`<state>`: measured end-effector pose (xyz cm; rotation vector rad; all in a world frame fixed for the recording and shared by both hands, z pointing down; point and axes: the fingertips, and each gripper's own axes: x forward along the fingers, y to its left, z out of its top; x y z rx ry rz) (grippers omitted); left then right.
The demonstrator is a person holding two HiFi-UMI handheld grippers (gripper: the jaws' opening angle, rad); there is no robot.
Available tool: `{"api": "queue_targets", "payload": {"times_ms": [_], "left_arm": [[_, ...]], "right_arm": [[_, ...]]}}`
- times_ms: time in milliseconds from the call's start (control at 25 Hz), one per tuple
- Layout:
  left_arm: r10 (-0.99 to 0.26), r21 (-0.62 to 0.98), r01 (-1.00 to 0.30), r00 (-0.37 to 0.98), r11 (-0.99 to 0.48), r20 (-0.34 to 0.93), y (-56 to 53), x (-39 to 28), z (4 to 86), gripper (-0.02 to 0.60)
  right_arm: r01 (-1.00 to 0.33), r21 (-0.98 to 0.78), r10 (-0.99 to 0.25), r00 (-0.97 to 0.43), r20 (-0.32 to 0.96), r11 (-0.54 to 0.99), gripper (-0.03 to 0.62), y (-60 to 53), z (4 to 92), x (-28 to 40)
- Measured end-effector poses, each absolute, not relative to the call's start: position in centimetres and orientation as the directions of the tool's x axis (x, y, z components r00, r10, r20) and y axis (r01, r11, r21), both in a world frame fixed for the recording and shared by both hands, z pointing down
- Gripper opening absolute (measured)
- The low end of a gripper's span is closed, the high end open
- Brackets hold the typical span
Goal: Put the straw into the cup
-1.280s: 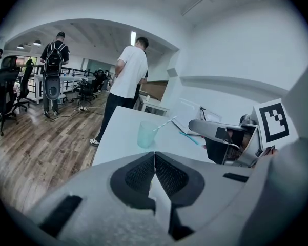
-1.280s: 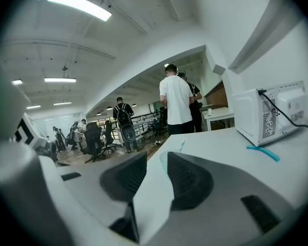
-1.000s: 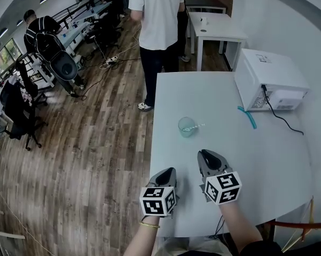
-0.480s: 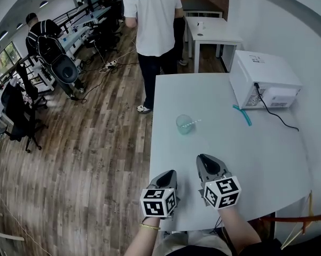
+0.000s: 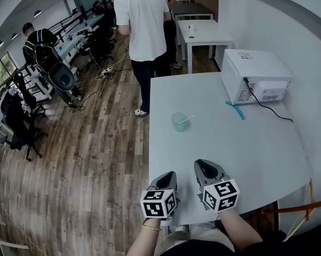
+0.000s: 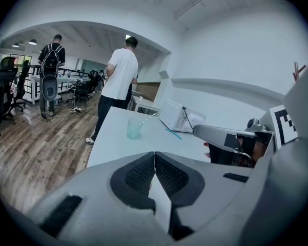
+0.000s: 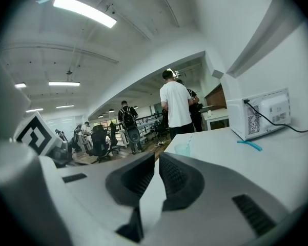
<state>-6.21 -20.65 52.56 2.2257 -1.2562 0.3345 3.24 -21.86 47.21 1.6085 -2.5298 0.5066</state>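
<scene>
Table [image 5: 256, 143] holds cup [image 5: 179, 122] with straw [image 5: 187, 119], well beyond the closed, empty left gripper [image 5: 170, 174] and right gripper [image 5: 202, 164].

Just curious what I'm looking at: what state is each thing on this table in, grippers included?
cup: upright, straw inside.
straw: in the cup, leaning.
left gripper: shut, empty.
right gripper: shut, empty.
teal stick: lying flat by the microwave.

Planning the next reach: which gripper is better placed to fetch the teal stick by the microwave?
Right, probably: the teal stick lies on the side of the right gripper; the left gripper would have to cross over. Both jaws are shut, empty.
</scene>
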Motion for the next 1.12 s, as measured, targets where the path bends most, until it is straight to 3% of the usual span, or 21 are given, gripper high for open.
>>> {"api": "queue_targets", "payload": {"times_ms": [1120], "left_arm": [[-0.706, 0.339, -0.832, 0.553, -0.439, 0.444, -15.2, -6.5, 50.9, 0.020]], "right_arm": [[-0.893, -0.235, -0.868, -0.436, 0.237, 0.384, 0.034, -15.4, 45.6, 3.7]]}}
